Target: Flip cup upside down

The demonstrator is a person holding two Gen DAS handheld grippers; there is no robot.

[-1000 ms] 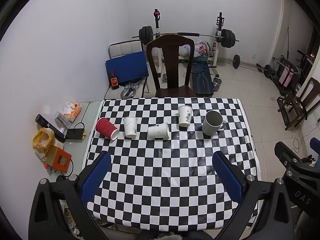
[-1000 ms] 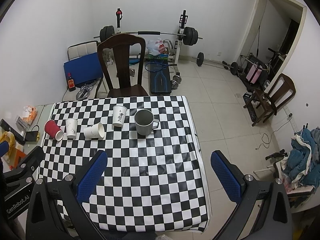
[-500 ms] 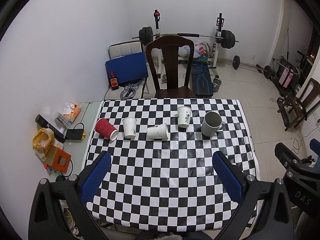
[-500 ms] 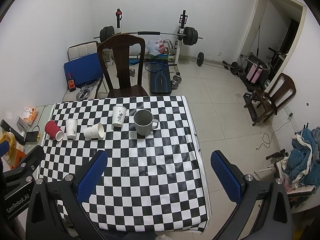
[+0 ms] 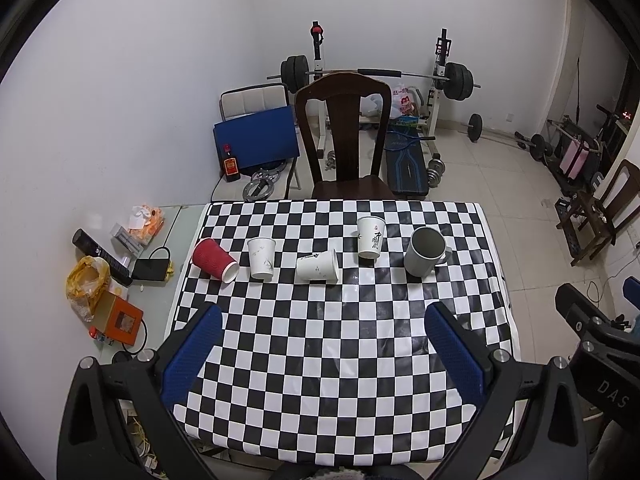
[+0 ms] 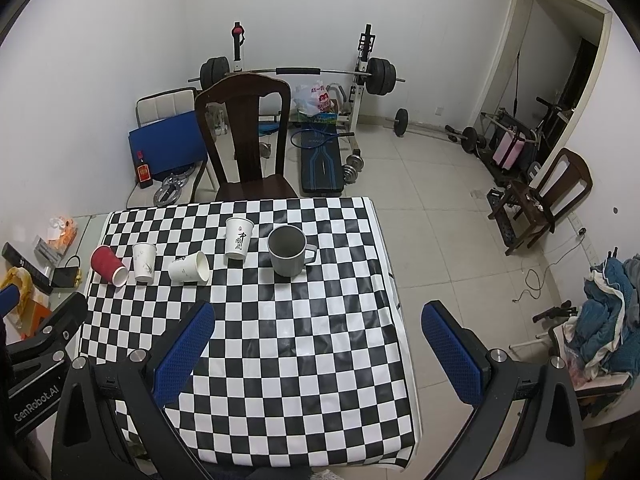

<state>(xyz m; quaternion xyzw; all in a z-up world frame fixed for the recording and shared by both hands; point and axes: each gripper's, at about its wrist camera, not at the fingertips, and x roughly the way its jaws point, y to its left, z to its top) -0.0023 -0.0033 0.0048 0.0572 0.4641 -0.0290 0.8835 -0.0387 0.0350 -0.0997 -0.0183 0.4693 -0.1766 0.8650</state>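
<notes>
The left gripper [image 5: 326, 348] is held high above the near part of the table [image 5: 344, 380], looking down and forward, its blue-padded fingers [image 5: 192, 354] spread wide with nothing between them. The right gripper [image 6: 316, 344] has the same raised, forward-tilted pose over the table's near right part, jaws likewise parted and empty. Each one's black frame shows at the edge of the other's view. Both hang well apart from the cups.

Five cups stand in a loose row across the far half of the checkered cloth. From the left: a red paper cup [image 5: 214, 259] lies on its side, mouth toward the near right; just beside it a white paper cup [image 5: 261, 258] stands upright; next, a second white paper cup [image 5: 317, 266] lies on its side, mouth to the right; a taller printed cup [image 5: 371, 237] stands upright a little farther back; and a grey mug [image 5: 425, 251] stands upright, mouth up, handle to the right. None of them touch.

Nothing stands between the grippers and the row. Behind the table is a dark wooden chair [image 5: 347, 136], then a barbell rack [image 5: 380, 76] against the wall. On a low surface left of the table lie an orange box [image 5: 120, 318] and a yellow bag [image 5: 86, 286].
</notes>
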